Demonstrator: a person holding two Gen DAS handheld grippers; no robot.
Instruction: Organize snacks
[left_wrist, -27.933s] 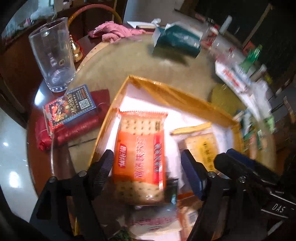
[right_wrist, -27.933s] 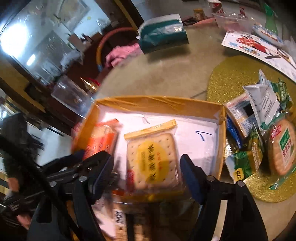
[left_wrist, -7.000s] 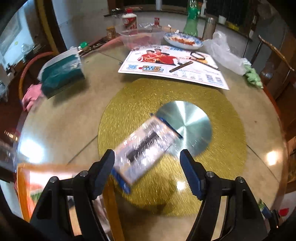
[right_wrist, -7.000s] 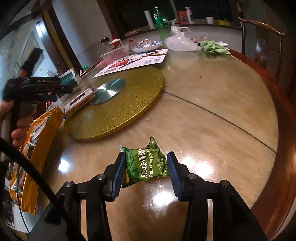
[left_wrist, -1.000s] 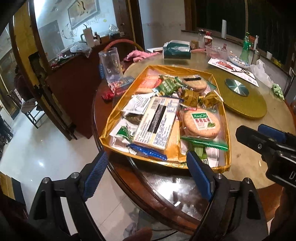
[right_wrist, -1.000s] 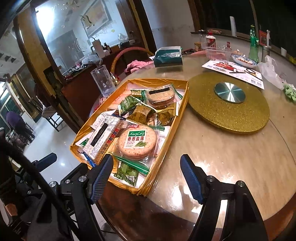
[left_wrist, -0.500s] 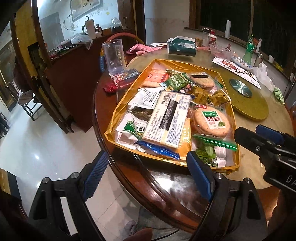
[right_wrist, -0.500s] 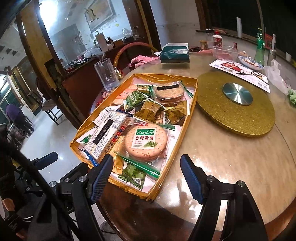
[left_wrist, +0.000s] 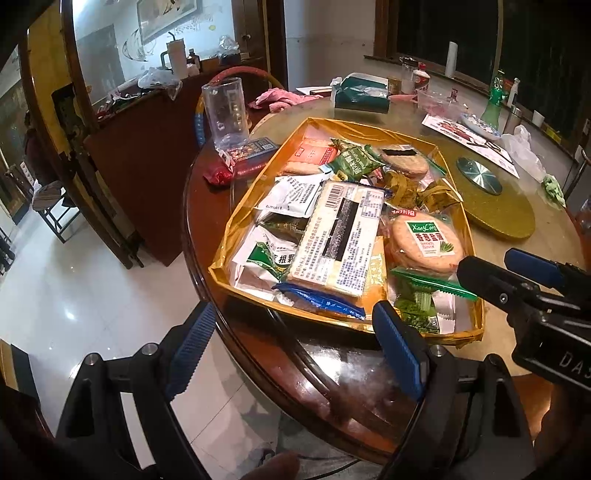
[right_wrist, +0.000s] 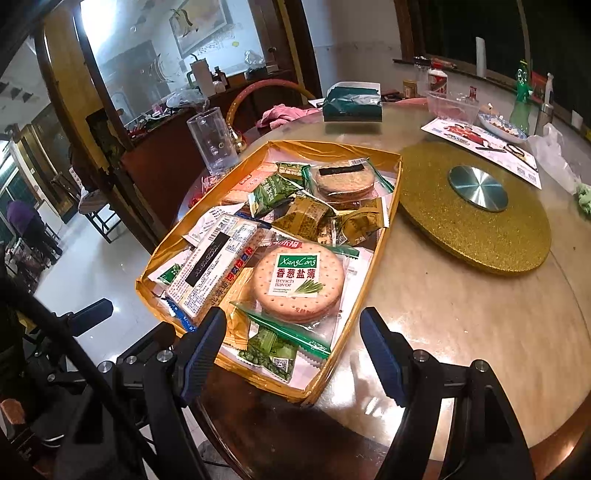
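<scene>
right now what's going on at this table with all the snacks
A person holds a two-finger tool in each hand above the near edge of the round table. Both the left tool and the right tool are open and empty. The snack packets, among them a round XiangCong cracker pack, all lie piled in the gold tray. Nothing is being gripped.

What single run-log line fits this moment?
stage: snacks gathered | gold cardboard tray: full, on round table | left gripper: open, empty | right gripper: open, empty
</scene>
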